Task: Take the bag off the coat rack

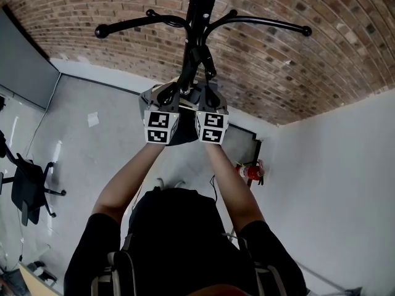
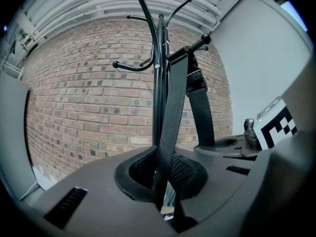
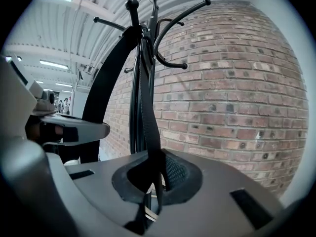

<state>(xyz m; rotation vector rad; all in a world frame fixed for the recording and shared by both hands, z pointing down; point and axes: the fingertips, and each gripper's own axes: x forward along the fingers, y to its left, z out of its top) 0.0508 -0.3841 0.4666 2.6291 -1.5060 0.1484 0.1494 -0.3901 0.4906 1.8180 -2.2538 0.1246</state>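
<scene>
Head view, Mo: where's the rack?

Top centre, Jo. Its pole runs down to mid-frame and its arms spread to upper left and upper right.

And the bag?

It hangs on the rack by two straps. I can't tell whether the dark mass at bottom centre is its body or the person's top, so I go by the straps. In the left gripper view the left strap rises from bottom centre, leaning a little right. It ends at one hook near the top, just right of the pole. The right strap drops from that same hook toward lower right.

Grippers?

The left gripper and right gripper are raised side by side at mid-frame, one on each side of the pole. Their marker cubes sit just beside each other. Each gripper's jaws are nearly together, pinching its own strap, and the webbing runs down into the narrow slot between them.

So which way is off?

The hook sits above both grippers, and each strap's long axis is close to upright. The hook slants up to a knob at its tip. I judge both straps must go up and out over that knob, away from the pole. That is toward upper right in the left gripper view and upper left in the right gripper view.

Which hand is nearer?

Neither. They look level, so I'd lift both together.
</scene>
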